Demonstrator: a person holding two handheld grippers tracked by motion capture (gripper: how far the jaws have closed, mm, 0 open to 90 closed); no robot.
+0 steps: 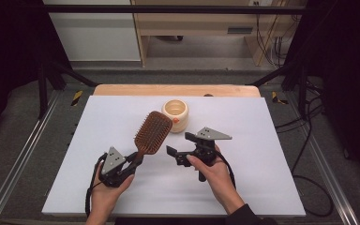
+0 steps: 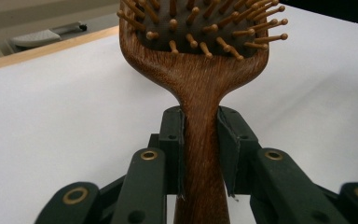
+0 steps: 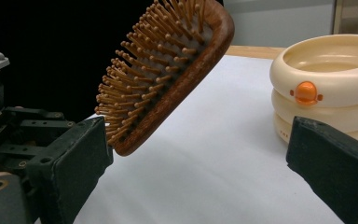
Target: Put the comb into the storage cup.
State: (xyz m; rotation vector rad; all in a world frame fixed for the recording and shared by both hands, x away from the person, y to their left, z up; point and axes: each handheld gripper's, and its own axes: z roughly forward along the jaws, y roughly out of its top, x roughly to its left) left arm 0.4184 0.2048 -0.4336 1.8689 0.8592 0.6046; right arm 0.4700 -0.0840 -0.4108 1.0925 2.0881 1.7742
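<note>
The left gripper (image 1: 133, 161) is clamped on the handle of the wooden hairbrush (image 1: 152, 132), which is held tilted above the middle of the white table (image 1: 262, 178). The right gripper (image 1: 180, 146) is spread wide, nothing between its jaws. A cream pot (image 1: 175, 114) stands near the far edge.

The left hand-held gripper (image 1: 136, 161) is held low near the surface's near edge, pointed toward the far right corner; its jaws are clamped on a wooden handle. The right hand-held gripper (image 1: 180, 146) is held just beside it, toward the right edge, turned toward the left edge, with its jaws spread wide and nothing gripped between them.
</note>
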